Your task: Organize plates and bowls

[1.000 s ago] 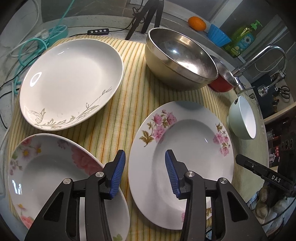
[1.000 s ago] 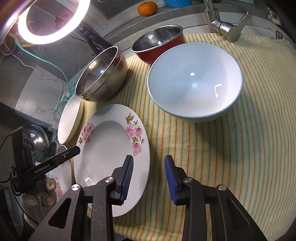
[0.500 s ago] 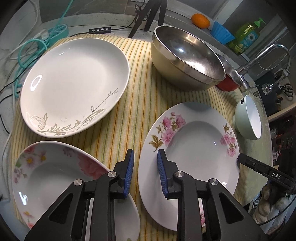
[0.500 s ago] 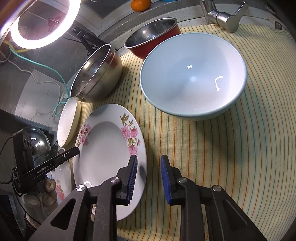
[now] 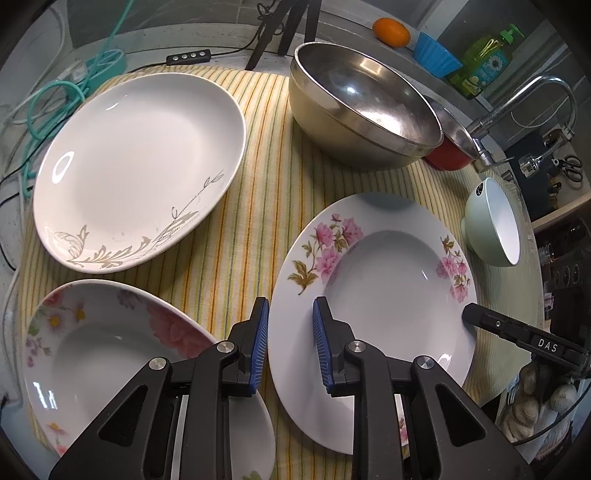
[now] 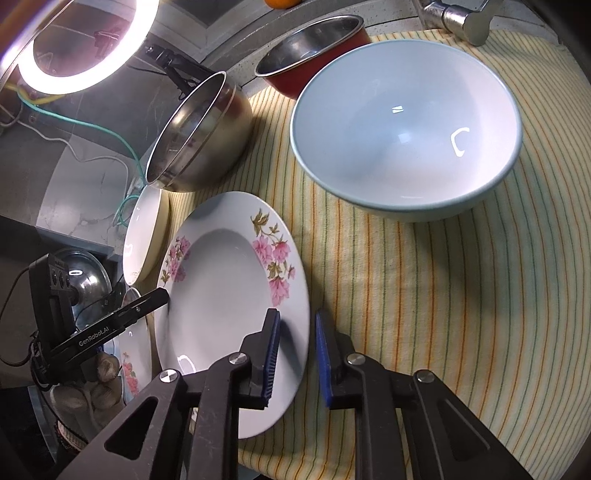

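Observation:
A pink-flowered plate point(image 5: 384, 273) lies on the striped cloth; it also shows in the right wrist view point(image 6: 225, 295). My left gripper point(image 5: 288, 343) straddles its left rim, jaws partly closed around the edge with small gaps showing. My right gripper point(image 6: 295, 354) straddles its right rim the same way. A white plate with a grey leaf pattern point(image 5: 136, 166) lies at the back left. A rose-patterned plate point(image 5: 110, 354) lies at the front left. A large steel bowl point(image 5: 362, 107), a red pot point(image 6: 314, 55) and a pale blue bowl point(image 6: 406, 122) stand behind.
The striped cloth point(image 5: 258, 206) covers the counter. A faucet point(image 5: 524, 99), an orange point(image 5: 391, 31), a blue cup point(image 5: 436, 55) and a soap bottle point(image 5: 487, 55) stand at the back. Cables point(image 5: 55, 96) lie at the left. A ring light point(image 6: 74, 48) glows at the upper left.
Both grippers narrowed from wide open and moved onto opposite rims of the pink-flowered plate. The plate stays on the cloth.

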